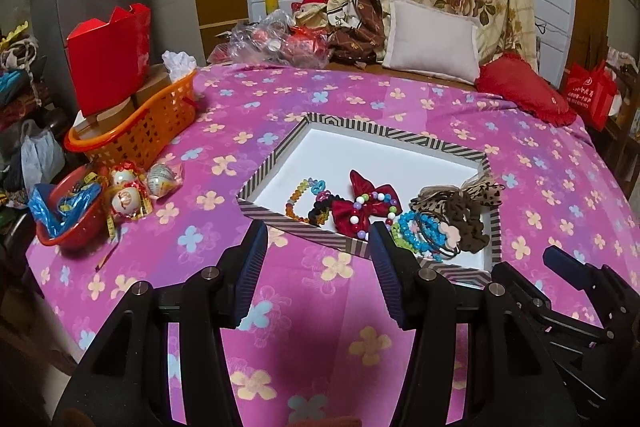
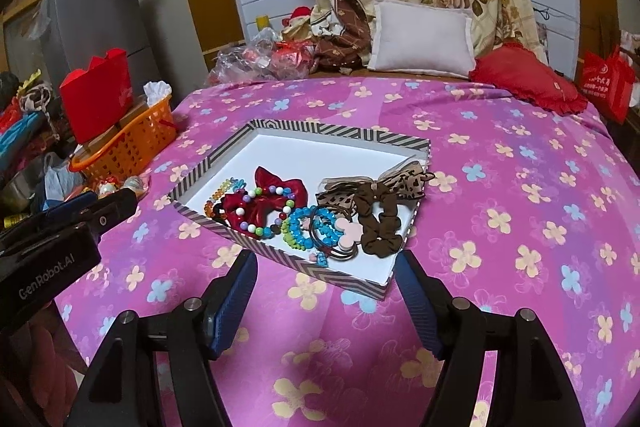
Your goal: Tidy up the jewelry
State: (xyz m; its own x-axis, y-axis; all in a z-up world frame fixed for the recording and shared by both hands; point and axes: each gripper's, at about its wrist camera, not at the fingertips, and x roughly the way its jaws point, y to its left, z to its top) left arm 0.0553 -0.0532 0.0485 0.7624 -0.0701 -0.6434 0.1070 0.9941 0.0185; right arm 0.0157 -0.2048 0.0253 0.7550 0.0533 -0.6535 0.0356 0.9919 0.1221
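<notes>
A shallow striped box [image 1: 276,157] [image 2: 212,157] with a white inside lies on the pink flowered cloth. In it lie a red bow [image 1: 370,189] [image 2: 280,185] under a multicoloured bead bracelet [image 1: 360,205] [image 2: 256,193], an orange-green bead bracelet [image 1: 298,193] [image 2: 214,197], blue and green bead bracelets [image 1: 416,233] [image 2: 304,231], a brown scrunchie [image 1: 466,223] [image 2: 378,223] and a leopard-print bow [image 1: 480,193] [image 2: 404,183]. My left gripper [image 1: 318,239] is open and empty, just before the box's near edge. My right gripper [image 2: 326,267] is open and empty at the box's near corner.
An orange basket [image 1: 160,123] [image 2: 132,147] with a red box [image 1: 108,55] [image 2: 98,91] stands at the left. A red bowl [image 1: 64,219] and wrapped eggs [image 1: 128,195] lie beside it. Pillows [image 1: 432,39] [image 2: 420,39] and a red cushion [image 1: 524,87] [image 2: 528,79] lie at the back.
</notes>
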